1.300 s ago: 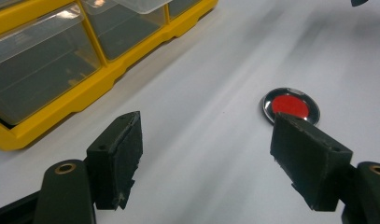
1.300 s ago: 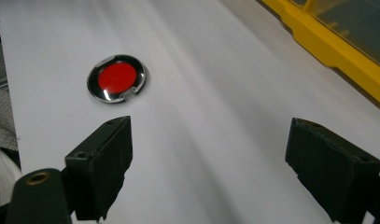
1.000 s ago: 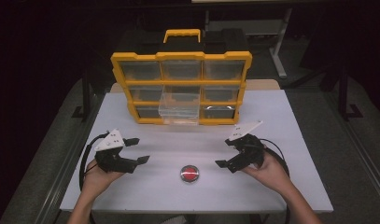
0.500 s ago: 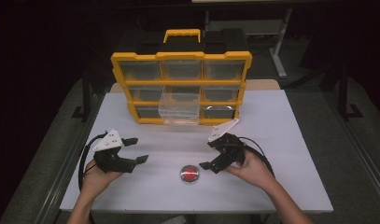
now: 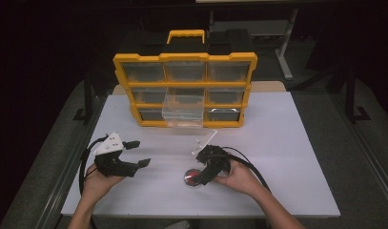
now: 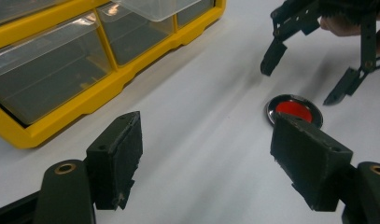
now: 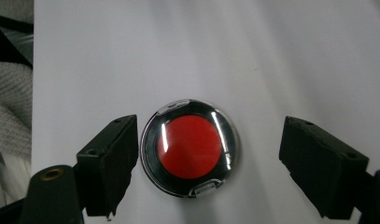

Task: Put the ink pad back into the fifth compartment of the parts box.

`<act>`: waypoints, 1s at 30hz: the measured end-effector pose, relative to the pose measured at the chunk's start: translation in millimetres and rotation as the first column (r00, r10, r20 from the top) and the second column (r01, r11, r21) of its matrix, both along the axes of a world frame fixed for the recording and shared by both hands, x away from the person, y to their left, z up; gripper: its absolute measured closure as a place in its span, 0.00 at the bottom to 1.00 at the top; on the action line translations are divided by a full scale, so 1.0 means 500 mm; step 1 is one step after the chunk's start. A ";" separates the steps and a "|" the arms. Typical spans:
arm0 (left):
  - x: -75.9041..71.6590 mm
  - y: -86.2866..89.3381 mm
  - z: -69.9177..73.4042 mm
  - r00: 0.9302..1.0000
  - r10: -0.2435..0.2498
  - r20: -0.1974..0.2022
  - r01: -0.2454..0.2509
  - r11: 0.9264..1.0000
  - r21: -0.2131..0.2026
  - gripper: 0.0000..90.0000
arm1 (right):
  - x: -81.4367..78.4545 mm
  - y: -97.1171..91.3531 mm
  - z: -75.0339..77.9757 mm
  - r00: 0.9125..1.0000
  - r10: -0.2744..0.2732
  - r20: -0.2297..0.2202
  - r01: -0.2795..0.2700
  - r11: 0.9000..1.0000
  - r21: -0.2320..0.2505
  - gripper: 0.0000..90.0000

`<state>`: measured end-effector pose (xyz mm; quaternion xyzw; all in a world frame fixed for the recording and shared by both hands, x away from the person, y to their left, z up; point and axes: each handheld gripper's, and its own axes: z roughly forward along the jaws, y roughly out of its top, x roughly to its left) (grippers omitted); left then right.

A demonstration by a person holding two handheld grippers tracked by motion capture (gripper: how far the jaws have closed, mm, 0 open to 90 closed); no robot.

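Note:
A small round case (image 5: 189, 179) with a red inside and a clear lid lies flat on the white table (image 5: 287, 143). My right gripper (image 5: 197, 174) points down over it, one jaw on each side. In the right gripper view the case (image 7: 190, 147) sits between the pads (image 7: 114, 158). The left pad is close to its rim and the right one stands clear. These jaws have just been closing a little, but the right gripper (image 7: 208, 154) is still open. To the left, my left gripper (image 5: 138, 153) is open and holds nothing. It faces the case (image 6: 294, 108).
A yellow organizer (image 5: 184, 88) with clear drawers stands at the back of the table. Its lower middle drawer (image 5: 183, 107) is pulled out toward me. The table's front edge lies just behind both hands, and cables trail from both grippers.
My right gripper has moved left and down from the right side of the table to sit over the red case. The left gripper has stayed where it was.

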<state>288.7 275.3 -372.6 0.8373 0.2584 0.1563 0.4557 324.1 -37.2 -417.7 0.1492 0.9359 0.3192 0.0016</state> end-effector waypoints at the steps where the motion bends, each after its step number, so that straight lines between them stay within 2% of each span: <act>1: 0.000 0.000 0.000 1.000 -0.001 0.000 0.001 1.000 0.000 0.28 | -0.001 0.003 -0.003 1.000 0.005 -0.004 -0.005 1.000 -0.003 0.22; 4: -0.001 -0.001 0.000 1.000 0.001 0.001 -0.001 1.000 -0.004 0.28 | -0.003 0.011 -0.013 1.000 0.017 -0.020 -0.018 1.000 -0.014 0.23; 10: -0.001 -0.002 -0.001 1.000 0.000 -0.003 0.000 1.000 -0.003 0.28 | -0.008 0.021 -0.026 0.999 0.036 -0.019 -0.037 0.999 -0.036 0.24; 18: -0.001 -0.002 -0.003 1.000 0.000 -0.004 0.000 1.000 -0.003 0.28 | -0.016 0.029 -0.034 0.999 0.053 0.010 -0.052 0.997 -0.048 0.30; 27: 0.000 -0.003 -0.003 1.000 -0.002 -0.008 0.002 1.000 -0.006 0.27 | -0.027 0.035 -0.038 0.994 0.076 0.079 -0.068 0.993 -0.092 0.31; 30: -0.001 -0.003 -0.003 1.000 -0.002 -0.007 0.002 1.000 -0.006 0.27 | -0.028 0.034 -0.038 0.995 0.072 0.076 -0.065 0.994 -0.089 0.31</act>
